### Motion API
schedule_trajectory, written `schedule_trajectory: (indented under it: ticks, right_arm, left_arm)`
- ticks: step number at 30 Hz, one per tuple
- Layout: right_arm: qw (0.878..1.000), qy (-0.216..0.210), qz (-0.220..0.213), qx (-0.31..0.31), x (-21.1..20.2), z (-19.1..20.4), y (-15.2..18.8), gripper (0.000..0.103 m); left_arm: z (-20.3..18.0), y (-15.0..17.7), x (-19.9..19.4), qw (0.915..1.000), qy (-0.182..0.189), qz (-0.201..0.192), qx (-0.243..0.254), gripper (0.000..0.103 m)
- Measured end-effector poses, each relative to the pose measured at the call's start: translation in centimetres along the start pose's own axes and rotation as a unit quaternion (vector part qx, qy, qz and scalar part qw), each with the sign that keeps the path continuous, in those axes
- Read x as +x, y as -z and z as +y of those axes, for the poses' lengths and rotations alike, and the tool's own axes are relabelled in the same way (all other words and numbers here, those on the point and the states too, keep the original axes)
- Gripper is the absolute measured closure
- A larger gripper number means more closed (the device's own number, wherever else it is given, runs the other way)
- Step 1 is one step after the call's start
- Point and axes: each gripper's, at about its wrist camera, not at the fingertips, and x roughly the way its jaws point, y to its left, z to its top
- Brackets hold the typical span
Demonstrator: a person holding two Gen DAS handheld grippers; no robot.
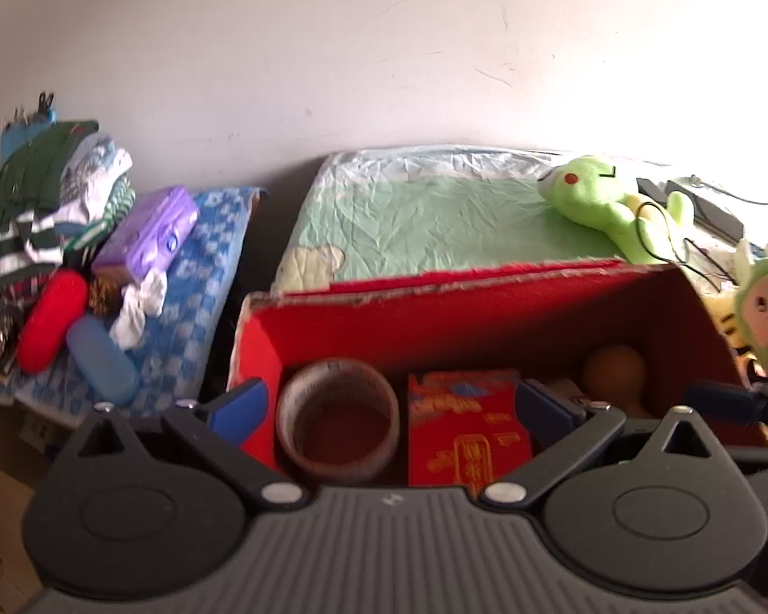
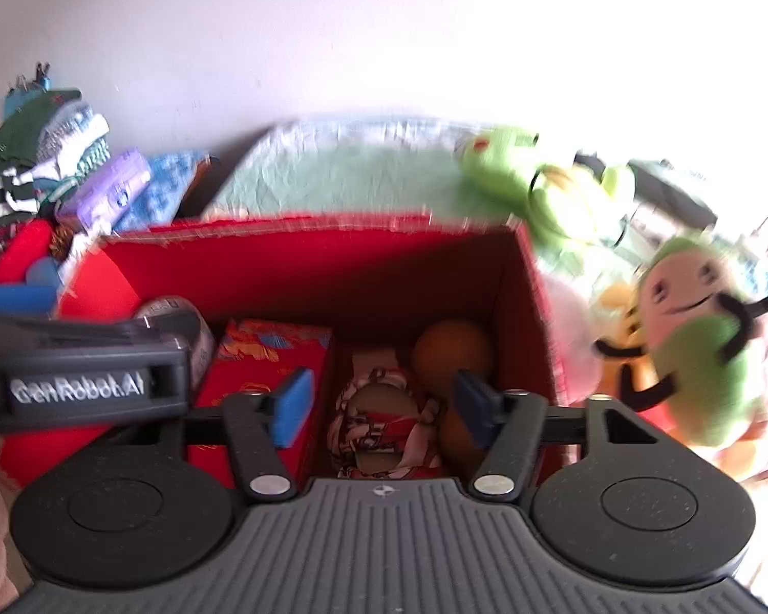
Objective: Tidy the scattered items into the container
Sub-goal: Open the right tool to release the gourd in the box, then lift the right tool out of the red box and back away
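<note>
1. Standing open-topped at scene centre: one red cardboard box, its far rim frayed, set on a bed with a pale green sheet.
2. Contents, left to right: one roll of tape, upright against the left wall; one red packet with yellow printing, blurred and unreadable; one red-and-white patterned bundle in the middle; two orange-brown balls at the right end, one near and one far.
3. Left tool: blue pads apart, nothing between them, hanging over the tape and packet. Its black body in the right wrist view bears the one legible label, "GenRobot.AI", in white.
4. Right tool: blue pads apart, clear of the patterned bundle seen below them in the box.
5. Loose on the bed, outside the box: one green frog plush at the far right; one green-and-pink plush figure with a drawn smile, just right of the box, a yellow piece beside it.
6. Left of the bed, on a blue checked cloth: one purple case; one red oval case; one blue oval case; one crumpled white tissue; one pile of folded clothes.
</note>
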Motion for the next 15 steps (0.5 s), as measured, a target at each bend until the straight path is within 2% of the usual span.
schedule_trajectory:
  ticks: [3,7,9,12,15]
  right_arm:
    - [1.000,0.012,-0.018,-0.006,-2.2,0.1,0.4,0.027]
    - [1.000,-0.005,-0.020,0.019,-4.1,-0.8,1.2,0.022]
    - [0.999,-0.010,-0.019,0.040,-4.7,-1.2,1.8,0.020]
    - [0.999,0.003,-0.015,0.052,-5.4,-1.4,2.5,0.019]
    - [0.998,0.010,-0.010,0.065,-6.0,-1.6,3.1,0.019]
  left_arm:
    - [0.6,0.6,-1.8,0.9999,0.011,0.001,-0.013,0.001]
    - [0.7,1.5,-3.5,0.9997,-0.023,-0.013,-0.004,0.001]
    - [0.9,1.7,-3.8,0.9996,-0.026,-0.012,-0.004,0.001]
    - [1.0,2.2,-3.7,0.9996,-0.027,-0.002,0.001,0.001]
    - [0.7,2.9,-3.5,0.9998,-0.014,0.012,0.011,0.001]
